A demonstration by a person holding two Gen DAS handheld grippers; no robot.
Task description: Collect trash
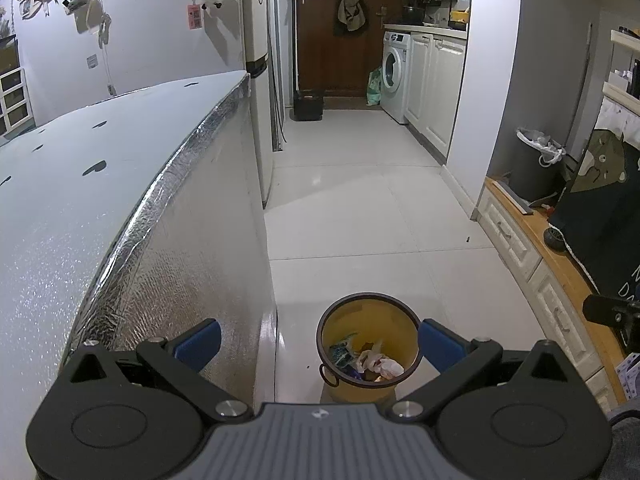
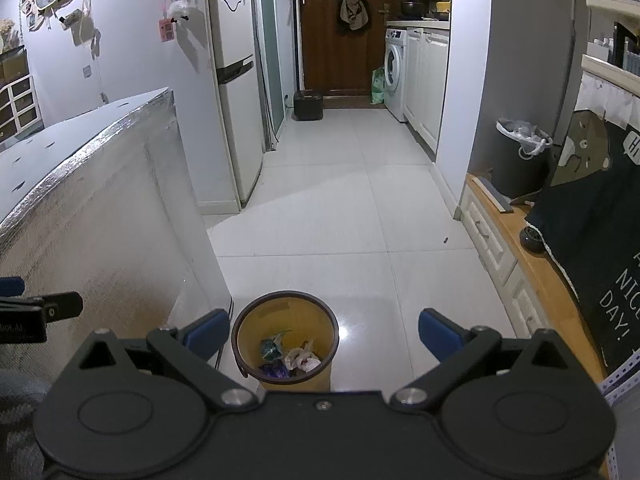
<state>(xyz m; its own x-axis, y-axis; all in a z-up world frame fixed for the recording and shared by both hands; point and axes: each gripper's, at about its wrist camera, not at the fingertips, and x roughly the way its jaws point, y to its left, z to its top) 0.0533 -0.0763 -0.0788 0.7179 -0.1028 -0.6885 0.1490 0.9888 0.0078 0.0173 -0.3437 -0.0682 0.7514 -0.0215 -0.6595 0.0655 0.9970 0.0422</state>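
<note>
Yellow bin (image 1: 368,344) on floor near foil-covered counter (image 1: 168,240), w/ crumpled wrappers (image 1: 380,364) inside. Left hand-held gripper (image 1: 320,340) and right hand-held gripper (image 2: 324,332) both spread wide, empty. Only right view shows "NICE DAY" cloth (image 2: 600,248).

Dark cloth, lower part: on the dark cloth (image 2: 600,248) draped over the wooden counter at the right we read "NICE DAY!" in pale letters running down it, in the right wrist view.
Dark cloth, upper edge: we make out "HI" in a white speech bubble (image 2: 632,148) beside a bear drawing, cut off by the frame.
Dark cloth, left wrist view: only fragments of the letters show on the same cloth (image 1: 608,216); we cannot read them.
Left gripper body: a small white marking on the left gripper (image 2: 16,326) seems to end in "AI"; the rest is unclear to us.
Pink tag on the wall: the pink tag (image 2: 167,30) carries print we cannot read.
</note>
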